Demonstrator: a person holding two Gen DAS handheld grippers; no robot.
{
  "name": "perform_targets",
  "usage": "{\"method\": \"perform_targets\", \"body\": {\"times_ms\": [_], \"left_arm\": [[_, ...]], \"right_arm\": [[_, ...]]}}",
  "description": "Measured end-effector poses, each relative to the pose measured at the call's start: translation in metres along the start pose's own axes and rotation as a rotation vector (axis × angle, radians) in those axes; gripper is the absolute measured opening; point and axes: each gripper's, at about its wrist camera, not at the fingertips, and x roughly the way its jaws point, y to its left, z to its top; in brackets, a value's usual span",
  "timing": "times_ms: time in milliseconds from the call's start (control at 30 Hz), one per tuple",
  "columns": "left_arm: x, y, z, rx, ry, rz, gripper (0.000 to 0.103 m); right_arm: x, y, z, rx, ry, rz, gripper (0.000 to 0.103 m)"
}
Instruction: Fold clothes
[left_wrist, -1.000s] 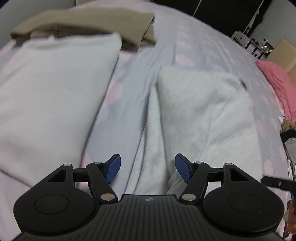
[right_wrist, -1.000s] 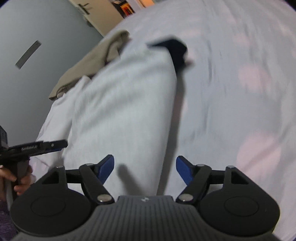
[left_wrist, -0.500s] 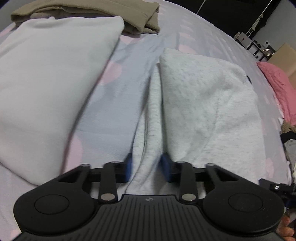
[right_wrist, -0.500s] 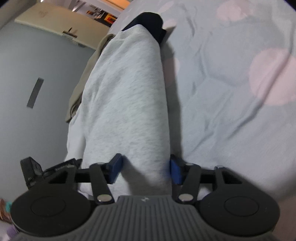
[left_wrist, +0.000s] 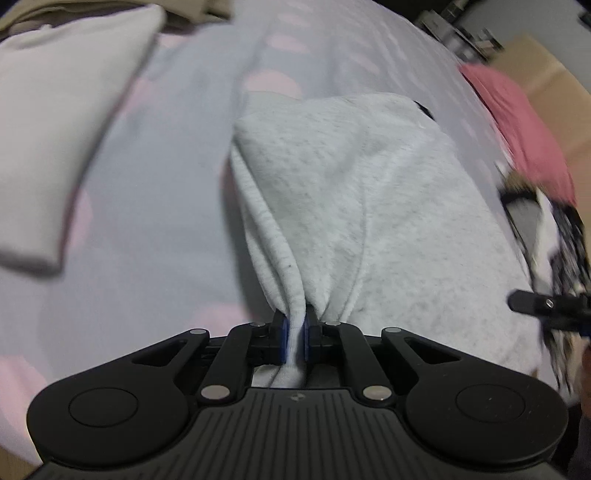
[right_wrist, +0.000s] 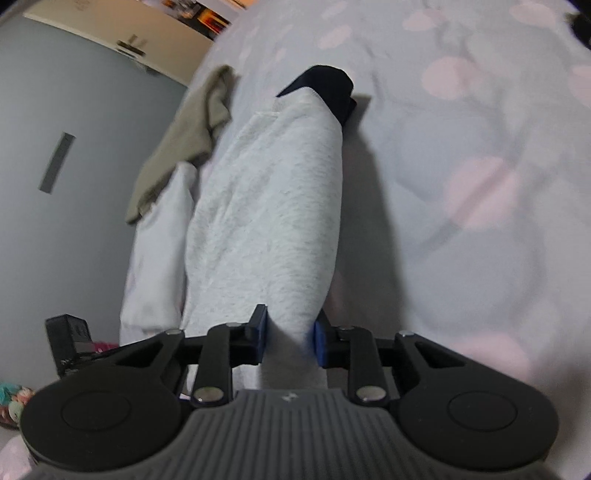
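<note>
A light grey sweatshirt (left_wrist: 369, 192) lies on the bed, its near edge lifted. My left gripper (left_wrist: 294, 339) is shut on a bunched fold of its near edge. In the right wrist view the same grey sweatshirt (right_wrist: 269, 221) stretches away from me, with a dark navy part (right_wrist: 328, 88) at its far end. My right gripper (right_wrist: 290, 338) is shut on a thick fold of its near end. The tip of the right gripper shows at the right edge of the left wrist view (left_wrist: 546, 304).
The bedsheet (right_wrist: 461, 147) is pale grey with pink dots. A folded white garment (left_wrist: 55, 110) lies to the left, with a tan garment (right_wrist: 184, 147) behind it. A pink cloth (left_wrist: 517, 122) and a dark patterned pile (left_wrist: 554, 229) lie at the right. A grey wall (right_wrist: 74, 147) stands beyond the bed.
Both grippers came down open onto the sweatshirt's near edge and closed on it. The edge now rises off the sheet in both grips.
</note>
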Motion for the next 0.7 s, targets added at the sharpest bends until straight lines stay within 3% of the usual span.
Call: {"method": "perform_targets", "body": {"times_ms": [133, 300, 367, 467, 567, 700], "left_arm": [[0.005, -0.019, -0.026, 0.037, 0.059, -0.025, 0.006], [0.010, -0.017, -0.019, 0.032, 0.111, 0.003, 0.014], [-0.002, -0.017, -0.013, 0.031, 0.079, -0.007, 0.024], [-0.022, -0.016, -0.002, 0.044, -0.051, -0.023, 0.054], [-0.026, -0.015, 0.005, 0.022, -0.151, -0.039, 0.058], [-0.007, -0.020, 0.016, 0.000, -0.186, -0.061, 0.059]], "right_arm": [[-0.006, -0.013, -0.014, -0.014, 0.027, -0.048, 0.028], [-0.014, -0.030, -0.032, -0.031, 0.062, -0.109, 0.038], [-0.016, -0.032, -0.034, -0.061, 0.061, -0.137, 0.043], [-0.022, -0.028, -0.028, -0.118, 0.025, -0.152, 0.046], [-0.029, -0.024, -0.018, -0.129, -0.046, -0.106, 0.062], [-0.023, -0.017, -0.003, -0.128, -0.093, -0.087, 0.066]]}}
